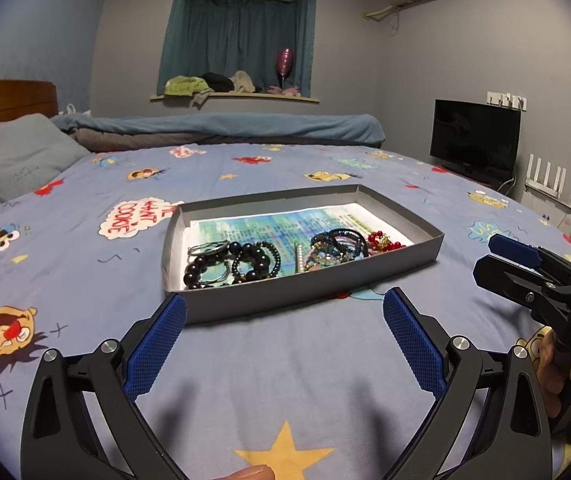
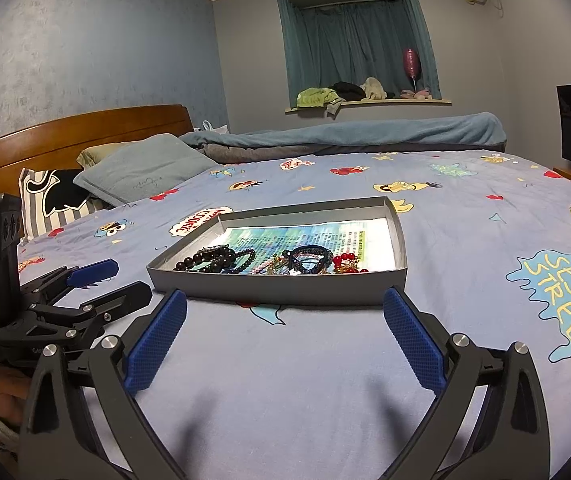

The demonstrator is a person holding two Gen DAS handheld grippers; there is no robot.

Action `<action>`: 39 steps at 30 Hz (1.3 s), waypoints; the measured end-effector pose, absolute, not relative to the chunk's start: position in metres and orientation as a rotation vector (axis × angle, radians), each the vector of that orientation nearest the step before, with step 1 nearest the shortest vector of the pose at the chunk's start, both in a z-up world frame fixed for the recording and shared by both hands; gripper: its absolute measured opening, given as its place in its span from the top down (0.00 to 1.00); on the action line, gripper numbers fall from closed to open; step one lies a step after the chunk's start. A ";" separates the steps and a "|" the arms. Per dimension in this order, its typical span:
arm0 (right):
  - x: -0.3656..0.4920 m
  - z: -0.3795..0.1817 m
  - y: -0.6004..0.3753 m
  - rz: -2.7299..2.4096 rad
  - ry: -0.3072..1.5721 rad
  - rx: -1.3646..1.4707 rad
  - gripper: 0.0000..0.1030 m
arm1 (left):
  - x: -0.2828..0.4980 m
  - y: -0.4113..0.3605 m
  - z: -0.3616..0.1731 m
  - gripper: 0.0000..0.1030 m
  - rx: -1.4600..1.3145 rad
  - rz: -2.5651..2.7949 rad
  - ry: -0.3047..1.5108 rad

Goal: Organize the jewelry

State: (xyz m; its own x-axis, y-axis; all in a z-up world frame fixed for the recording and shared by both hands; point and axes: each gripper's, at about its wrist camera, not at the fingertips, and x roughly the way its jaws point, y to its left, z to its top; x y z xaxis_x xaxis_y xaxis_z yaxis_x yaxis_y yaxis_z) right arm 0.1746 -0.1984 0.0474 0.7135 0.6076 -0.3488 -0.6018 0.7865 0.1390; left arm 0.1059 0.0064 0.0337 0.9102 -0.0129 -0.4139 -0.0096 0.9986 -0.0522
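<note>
A shallow grey box (image 1: 413, 220) (image 2: 281, 290) lies on the bed with a printed paper liner. In it lie black bead bracelets (image 1: 245, 262) (image 2: 209, 262), silver rings (image 1: 205, 248), dark blue and mixed bead bracelets (image 1: 337, 242) (image 2: 309, 260) and red beads (image 1: 385, 240) (image 2: 347, 262). My left gripper (image 1: 285, 304) is open and empty, just in front of the box's near wall. My right gripper (image 2: 285, 304) is open and empty, also in front of the box. Each gripper shows in the other's view: the right (image 1: 501, 256), the left (image 2: 125, 280).
The bed has a blue cartoon-print sheet (image 1: 285, 380) (image 2: 465, 240). Pillows (image 2: 141, 168) and a wooden headboard (image 2: 65, 136) are at the left, a rolled blue duvet (image 1: 225, 128) at the far side. A TV (image 1: 475, 140) stands to the right.
</note>
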 end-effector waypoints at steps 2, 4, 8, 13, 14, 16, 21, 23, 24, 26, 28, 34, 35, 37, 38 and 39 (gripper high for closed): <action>0.175 0.047 -0.198 0.670 0.393 0.015 0.06 | 0.106 0.007 0.033 0.05 -0.057 -0.002 0.428; 0.175 0.047 -0.198 0.670 0.395 0.012 0.06 | 0.106 0.009 0.032 0.05 -0.063 -0.002 0.430; 0.175 0.047 -0.197 0.669 0.399 0.011 0.06 | 0.104 0.013 0.030 0.05 -0.071 -0.001 0.432; 0.175 0.047 -0.196 0.668 0.402 0.011 0.06 | 0.105 0.014 0.030 0.05 -0.069 0.001 0.433; 0.175 0.047 -0.196 0.668 0.402 0.011 0.06 | 0.105 0.014 0.030 0.05 -0.070 0.001 0.433; 0.175 0.047 -0.196 0.668 0.403 0.011 0.06 | 0.105 0.014 0.030 0.05 -0.070 0.000 0.433; 0.175 0.047 -0.196 0.668 0.403 0.011 0.06 | 0.106 0.014 0.031 0.05 -0.070 0.000 0.433; 0.175 0.047 -0.196 0.668 0.402 0.010 0.05 | 0.105 0.014 0.030 0.05 -0.069 0.000 0.434; 0.175 0.047 -0.196 0.669 0.402 0.010 0.05 | 0.106 0.014 0.031 0.05 -0.069 0.000 0.434; 0.175 0.047 -0.196 0.668 0.402 0.011 0.05 | 0.105 0.014 0.030 0.05 -0.069 0.001 0.434; 0.175 0.047 -0.196 0.668 0.402 0.010 0.06 | 0.105 0.014 0.030 0.05 -0.070 0.000 0.434; 0.175 0.047 -0.196 0.669 0.403 0.010 0.05 | 0.105 0.014 0.031 0.05 -0.069 0.000 0.434; 0.175 0.047 -0.196 0.668 0.403 0.010 0.05 | 0.105 0.014 0.031 0.05 -0.069 0.000 0.433; 0.175 0.047 -0.196 0.668 0.403 0.009 0.06 | 0.105 0.014 0.031 0.05 -0.068 0.000 0.433; 0.175 0.047 -0.196 0.668 0.402 0.009 0.06 | 0.105 0.014 0.031 0.05 -0.068 0.000 0.432; 0.175 0.047 -0.196 0.669 0.403 0.009 0.05 | 0.105 0.014 0.031 0.05 -0.067 -0.001 0.431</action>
State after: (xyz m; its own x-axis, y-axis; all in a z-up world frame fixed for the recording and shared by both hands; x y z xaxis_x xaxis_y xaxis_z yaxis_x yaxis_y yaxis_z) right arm 0.1755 -0.1956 0.0467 0.7105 0.6046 -0.3601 -0.6010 0.7875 0.1363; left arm 0.1052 0.0139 0.0309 0.9085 -0.0147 -0.4177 -0.0137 0.9978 -0.0651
